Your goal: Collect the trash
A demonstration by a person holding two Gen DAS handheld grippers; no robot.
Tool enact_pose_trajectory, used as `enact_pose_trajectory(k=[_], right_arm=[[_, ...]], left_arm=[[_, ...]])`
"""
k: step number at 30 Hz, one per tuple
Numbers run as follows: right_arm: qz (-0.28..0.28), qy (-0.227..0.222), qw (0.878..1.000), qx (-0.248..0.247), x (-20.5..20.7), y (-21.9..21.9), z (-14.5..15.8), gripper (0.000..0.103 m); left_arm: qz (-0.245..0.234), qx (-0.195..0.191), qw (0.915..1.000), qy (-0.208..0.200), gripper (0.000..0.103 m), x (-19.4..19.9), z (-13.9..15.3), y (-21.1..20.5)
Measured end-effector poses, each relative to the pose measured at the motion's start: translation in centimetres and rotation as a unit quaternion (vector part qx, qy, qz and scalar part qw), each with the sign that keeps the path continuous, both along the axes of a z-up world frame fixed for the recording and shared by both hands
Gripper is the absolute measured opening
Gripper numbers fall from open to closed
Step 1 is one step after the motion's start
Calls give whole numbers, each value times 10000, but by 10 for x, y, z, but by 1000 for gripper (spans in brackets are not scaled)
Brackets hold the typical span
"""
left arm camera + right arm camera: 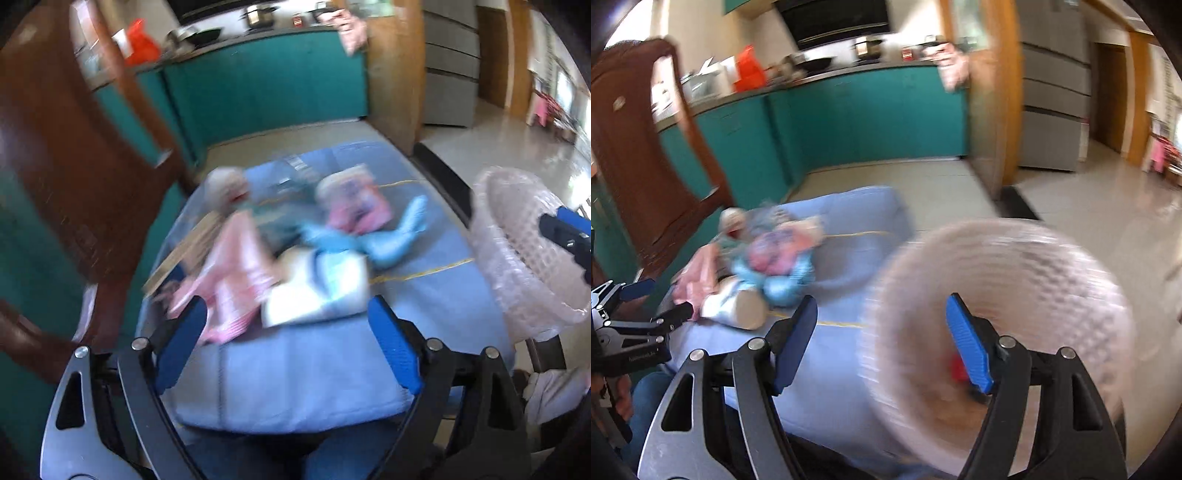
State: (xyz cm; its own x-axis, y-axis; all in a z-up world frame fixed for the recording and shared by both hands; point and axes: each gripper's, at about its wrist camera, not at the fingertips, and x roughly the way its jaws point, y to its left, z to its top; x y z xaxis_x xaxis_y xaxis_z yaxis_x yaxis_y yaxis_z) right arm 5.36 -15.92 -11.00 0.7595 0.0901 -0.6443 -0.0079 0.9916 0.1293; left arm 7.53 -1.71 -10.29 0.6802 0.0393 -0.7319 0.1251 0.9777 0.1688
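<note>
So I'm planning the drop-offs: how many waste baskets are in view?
1. The pink mesh basket stands just off the blue-covered table's right edge, beside the trash pile. Others may be out of frame.

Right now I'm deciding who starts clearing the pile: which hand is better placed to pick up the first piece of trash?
Left, probably. The left tool stands open right before the trash pile on the blue cloth, nothing between its pads. The right tool hovers at the basket, beside the pile.

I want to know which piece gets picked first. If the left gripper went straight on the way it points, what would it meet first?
Probably the white packet at the near edge of the trash pile, between the open left gripper's fingers; blur leaves depth uncertain.
</note>
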Motion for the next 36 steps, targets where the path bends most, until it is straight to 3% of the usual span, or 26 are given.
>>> enact_pose_trajectory(k=[8,14,16,17,21,27,28,29,31,32,34,36], right_arm=[[442,115,9989,130,60,63,-3,71],[474,648,9967,98,99,88,-36,68],[517,701,9961,110,99,92,-44,39],[530,733,9958,130,98,92,-46,19],[614,692,9953,275,77,84,-40,6],[568,722,9953,319,36,67,-26,6],[601,766,9949,267,32,68,-26,8],[625,782,9948,174,28,69,-25,16],[618,713,9955,-1,21,71,-23,44],[602,658,9960,-55,20,70,-23,60],[586,605,9962,-225,21,71,-22,61],[614,616,9957,-321,25,72,-24,61]], left_arm=[[446,-322,9985,42,89,-4,-3,57],[515,-484,9975,17,89,-9,-2,79],[508,-582,9970,61,89,-6,-1,80],[462,-647,9968,115,89,-2,-1,80],[259,-819,9963,93,89,17,5,77],[227,-631,9972,331,87,71,-5,68],[232,-552,9973,429,77,80,-10,65],[234,-516,9970,521,71,86,-15,64],[230,-527,9957,728,42,97,-27,63],[236,-580,9944,852,35,100,-33,63],[291,-595,9931,966,13,104,-40,62],[315,-723,9920,983,12,101,-43,64]])
